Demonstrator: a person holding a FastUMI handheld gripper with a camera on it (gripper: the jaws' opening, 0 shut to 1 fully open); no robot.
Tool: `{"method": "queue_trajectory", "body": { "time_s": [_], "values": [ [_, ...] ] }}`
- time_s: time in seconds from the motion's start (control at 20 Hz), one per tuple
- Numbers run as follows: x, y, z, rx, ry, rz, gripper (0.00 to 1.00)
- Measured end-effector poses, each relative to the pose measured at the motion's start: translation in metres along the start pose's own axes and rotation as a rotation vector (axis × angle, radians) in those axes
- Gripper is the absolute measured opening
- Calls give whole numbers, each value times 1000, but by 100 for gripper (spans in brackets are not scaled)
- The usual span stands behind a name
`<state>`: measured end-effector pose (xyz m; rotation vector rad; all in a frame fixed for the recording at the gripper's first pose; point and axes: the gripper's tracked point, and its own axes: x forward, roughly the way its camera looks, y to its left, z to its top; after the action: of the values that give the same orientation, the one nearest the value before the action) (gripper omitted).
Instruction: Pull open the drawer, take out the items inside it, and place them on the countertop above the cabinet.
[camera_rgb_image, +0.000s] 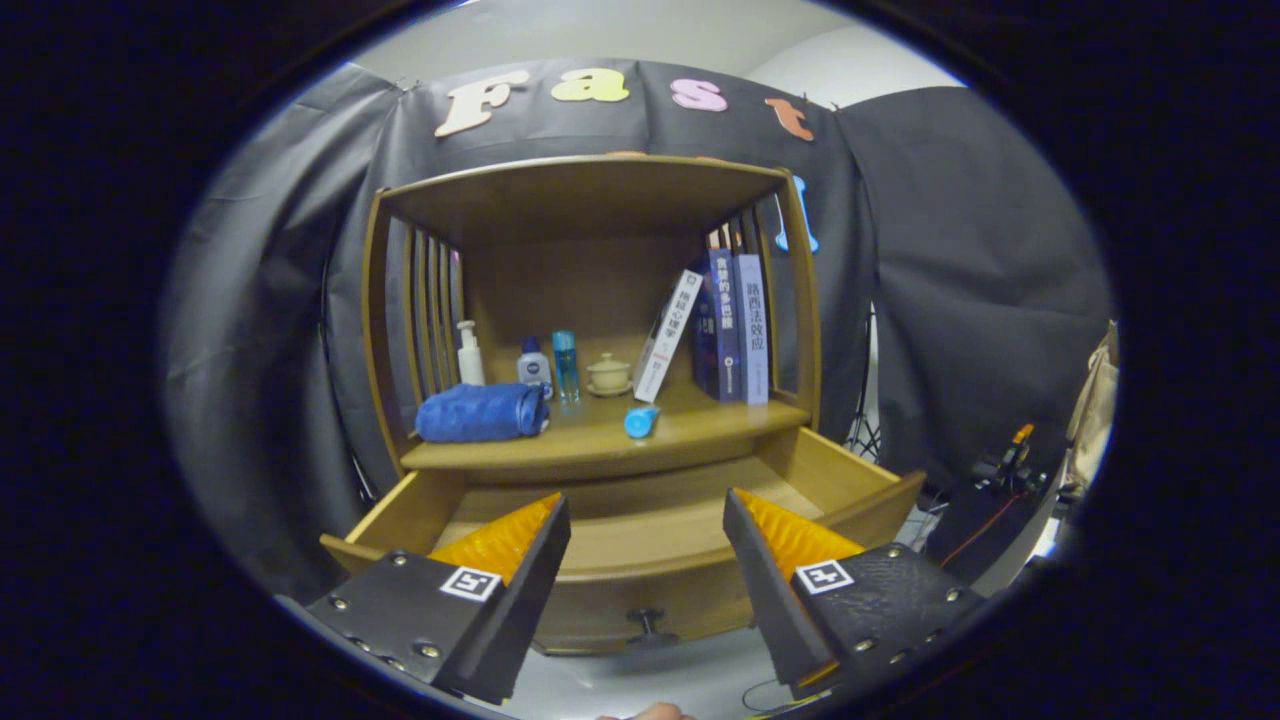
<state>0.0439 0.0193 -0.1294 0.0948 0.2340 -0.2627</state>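
In the gripper view, the gripper (647, 520) hangs in front of and above the pulled-out wooden drawer (640, 540) of a small wooden cabinet (590, 200), its fingers (520, 545) spread wide apart with nothing between them. The drawer stands open toward the camera, its dark round knob (650, 625) on the front panel just below the gap between the fingers. The part of the drawer floor that shows between the fingers looks bare; the near strip and the front corners are hidden behind the front panel and the fingers, so I cannot tell whether anything is left inside. On the table (600, 440), the shelf surface above the drawer, a rolled blue towel (480, 412) lies at the left end and a small blue cylindrical bottle (641, 421) lies on its side near the front edge, right of centre; these are probably items taken out. To do the step well, tip the gripper down to look over the drawer's front corners before reaching in, and enter from above so the fingers clear the front panel. Set anything retrieved on the bare stretch of front edge between towel and bottle. Toward the back stand a white pump bottle (469, 353), a small white jar (534, 366), a slim clear-blue bottle (566, 365) and a cream lidded cup (608, 373); leaning books (735, 325) fill the right back corner. These crowd the rear, so placing deep risks knocking them over.
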Motion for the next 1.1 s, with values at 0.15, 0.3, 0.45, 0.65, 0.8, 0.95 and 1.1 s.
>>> {"method": "queue_trajectory", "body": {
  "time_s": [0.15,0.3,0.45,0.65,0.8,0.95,1.1],
  "values": [
    [-8,-1,-26,4,53,0,92],
    [-10,-7,-48,22,96,-7,92],
    [-11,-10,-67,46,129,-10,94],
    [-5,-14,-84,90,165,-16,96],
    [3,-10,-89,110,173,4,99],
    [13,-1,-96,129,178,46,99],
    [20,5,-102,116,200,72,99]
  ]
}}
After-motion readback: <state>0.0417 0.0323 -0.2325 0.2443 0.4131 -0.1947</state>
